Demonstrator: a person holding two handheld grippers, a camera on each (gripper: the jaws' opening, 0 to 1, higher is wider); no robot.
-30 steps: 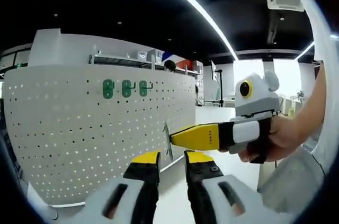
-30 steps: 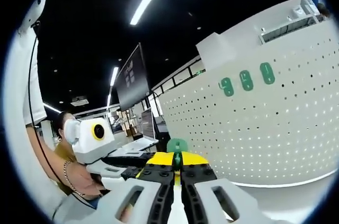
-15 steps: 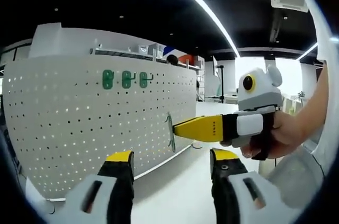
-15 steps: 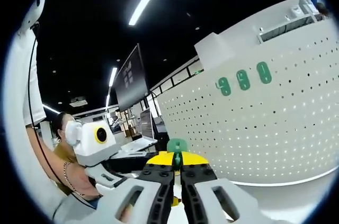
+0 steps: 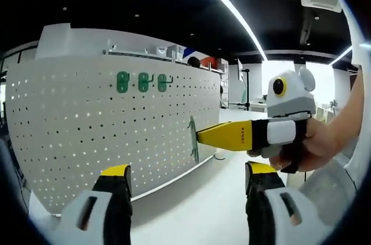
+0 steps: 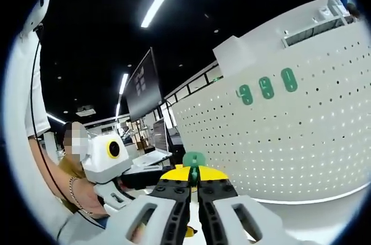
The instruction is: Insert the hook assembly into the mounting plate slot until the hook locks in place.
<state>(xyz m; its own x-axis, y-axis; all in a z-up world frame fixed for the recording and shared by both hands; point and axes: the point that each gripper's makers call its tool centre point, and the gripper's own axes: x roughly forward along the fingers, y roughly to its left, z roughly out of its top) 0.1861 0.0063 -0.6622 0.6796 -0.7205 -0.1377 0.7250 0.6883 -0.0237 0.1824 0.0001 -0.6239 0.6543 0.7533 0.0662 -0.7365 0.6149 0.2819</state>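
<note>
Insertion not begun: right tongs point(image 6: 194, 184) pinch the green hook assembly point(image 6: 193, 161) well short of the white pegboard point(image 6: 301, 141); left tongs point(image 5: 185, 178) spread, empty.

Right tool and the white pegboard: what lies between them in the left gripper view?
Nothing stands there. In the left gripper view, the right tool holds the green hook at its tip, and only bare white tabletop separates it from the pegboard.
</note>
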